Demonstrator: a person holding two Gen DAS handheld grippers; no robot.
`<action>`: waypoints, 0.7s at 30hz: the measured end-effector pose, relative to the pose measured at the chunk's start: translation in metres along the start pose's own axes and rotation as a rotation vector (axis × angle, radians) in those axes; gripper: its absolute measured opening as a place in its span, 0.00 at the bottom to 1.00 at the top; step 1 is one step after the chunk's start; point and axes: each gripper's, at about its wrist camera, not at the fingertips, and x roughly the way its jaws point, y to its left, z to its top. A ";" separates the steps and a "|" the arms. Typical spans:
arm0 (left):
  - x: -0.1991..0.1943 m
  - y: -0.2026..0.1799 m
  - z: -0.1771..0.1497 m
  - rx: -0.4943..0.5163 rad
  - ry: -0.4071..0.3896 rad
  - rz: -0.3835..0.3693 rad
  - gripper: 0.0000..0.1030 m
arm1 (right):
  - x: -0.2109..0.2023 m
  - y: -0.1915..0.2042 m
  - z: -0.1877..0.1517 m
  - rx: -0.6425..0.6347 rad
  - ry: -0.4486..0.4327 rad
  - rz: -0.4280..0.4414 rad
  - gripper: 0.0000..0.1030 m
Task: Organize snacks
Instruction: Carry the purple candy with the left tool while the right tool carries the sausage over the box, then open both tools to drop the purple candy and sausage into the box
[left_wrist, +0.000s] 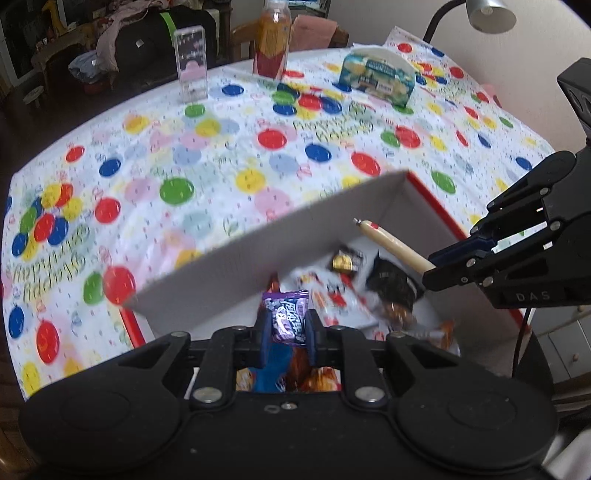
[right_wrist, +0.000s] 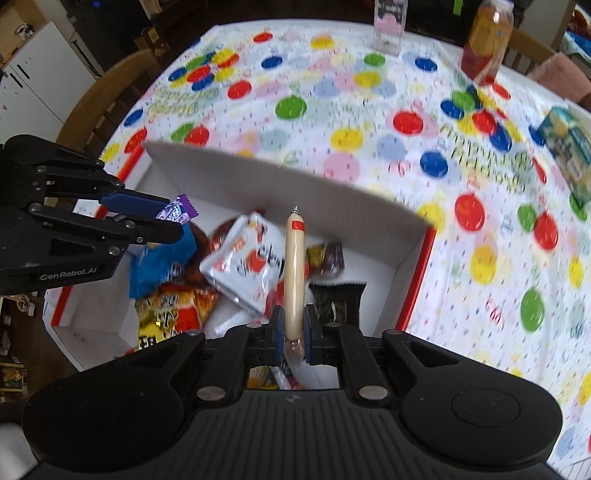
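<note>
A white cardboard box with red outer sides (left_wrist: 258, 254) (right_wrist: 280, 184) holds several snack packets. My left gripper (left_wrist: 287, 325) (right_wrist: 173, 218) is shut on a small purple candy packet (left_wrist: 286, 317) (right_wrist: 179, 210), held above the box's near end. Over the box's right part, my right gripper (right_wrist: 294, 332) (left_wrist: 430, 267) is shut on a long pale sausage stick (right_wrist: 294, 269) (left_wrist: 391, 245) with a red label near its tip. Below lie a white and red packet (right_wrist: 251, 262) (left_wrist: 328, 291), a black packet (left_wrist: 391, 280) (right_wrist: 338, 295), a blue packet (right_wrist: 162, 262) and an orange packet (right_wrist: 181, 310).
The table carries a balloon-print cloth (left_wrist: 221, 155) (right_wrist: 461, 184). At the back stand a clear plastic case (left_wrist: 191, 62) (right_wrist: 389, 22), an orange drink bottle (left_wrist: 272, 40) (right_wrist: 485, 40) and a green-blue carton (left_wrist: 376, 75) (right_wrist: 569, 147). A wooden chair (right_wrist: 103, 96) and a desk lamp (left_wrist: 487, 14) border the table.
</note>
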 end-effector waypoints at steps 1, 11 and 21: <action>0.002 -0.001 -0.003 -0.002 0.006 -0.001 0.16 | 0.003 0.000 -0.003 0.005 0.006 0.003 0.10; 0.014 -0.018 -0.026 0.007 0.042 -0.011 0.16 | 0.019 0.007 -0.025 0.042 0.034 0.009 0.10; 0.025 -0.027 -0.039 -0.004 0.078 -0.004 0.16 | 0.023 0.004 -0.036 0.077 0.027 0.010 0.10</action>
